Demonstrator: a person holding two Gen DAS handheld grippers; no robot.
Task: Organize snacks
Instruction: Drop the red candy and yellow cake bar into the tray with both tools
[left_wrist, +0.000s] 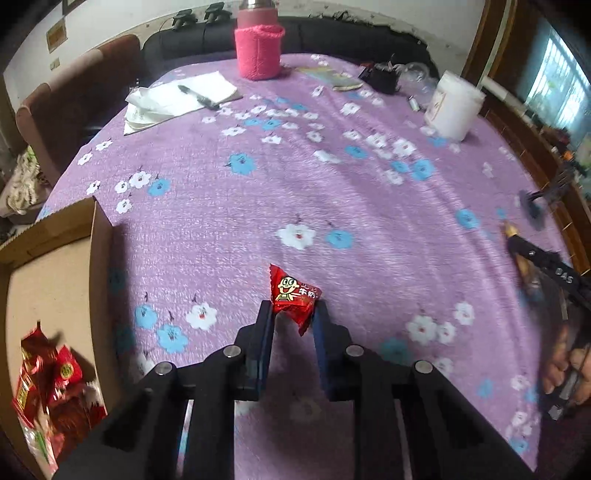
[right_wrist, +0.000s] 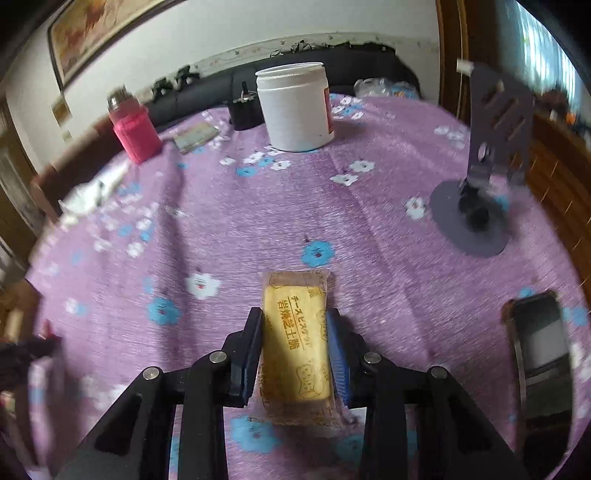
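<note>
Left wrist view: your left gripper (left_wrist: 293, 308) has its fingers clamped on a red candy (left_wrist: 293, 295) printed with a cartoon face, held just above the purple flowered desk (left_wrist: 332, 206). A cardboard box (left_wrist: 55, 280) at left holds more red packets (left_wrist: 55, 380). In the right wrist view, your right gripper (right_wrist: 295, 314) fingers press both sides of a yellow biscuit packet (right_wrist: 295, 339) with Japanese lettering, lying on the desk. A white jar (right_wrist: 295, 107) stands well beyond.
</note>
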